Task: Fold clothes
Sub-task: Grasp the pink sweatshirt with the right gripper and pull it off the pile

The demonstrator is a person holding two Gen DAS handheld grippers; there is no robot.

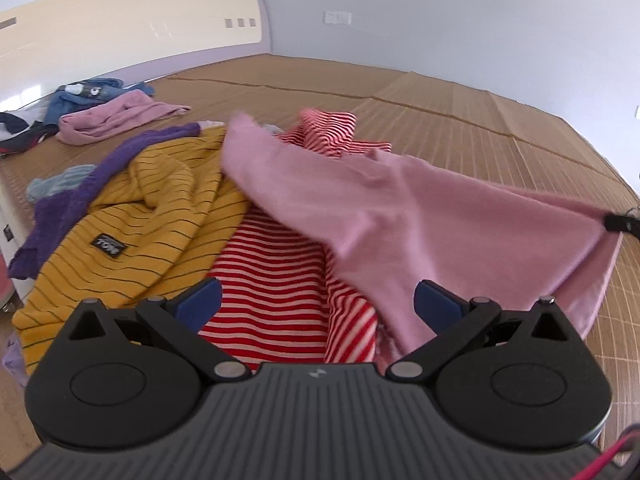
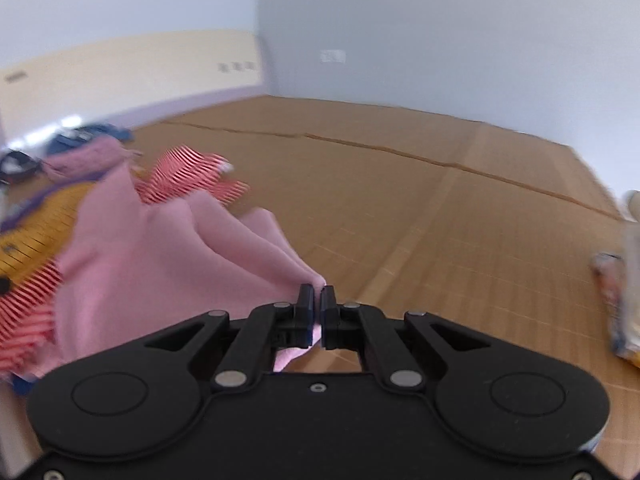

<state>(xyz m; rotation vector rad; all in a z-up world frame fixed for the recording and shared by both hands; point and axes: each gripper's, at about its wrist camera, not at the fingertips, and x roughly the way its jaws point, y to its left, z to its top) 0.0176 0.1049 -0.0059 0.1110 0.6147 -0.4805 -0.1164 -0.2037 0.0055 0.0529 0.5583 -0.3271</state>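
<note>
Right gripper [image 2: 317,300] has its fingers pinched on a corner of the pink cloth [image 1: 400,208], lifting it off the pile. Left gripper [image 1: 318,300], fingers wide apart and empty, hovers over the striped top [image 1: 276,300] beside the yellow one [image 1: 140,216] on the mat [image 1: 480,120].

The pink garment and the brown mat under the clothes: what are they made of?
The pink garment, pinched by the right gripper, looks like a soft, matte knit, perhaps cotton: it drapes in smooth folds. The brown mat looks like woven bamboo or rattan: fine slat lines and stitched seams show.
</note>
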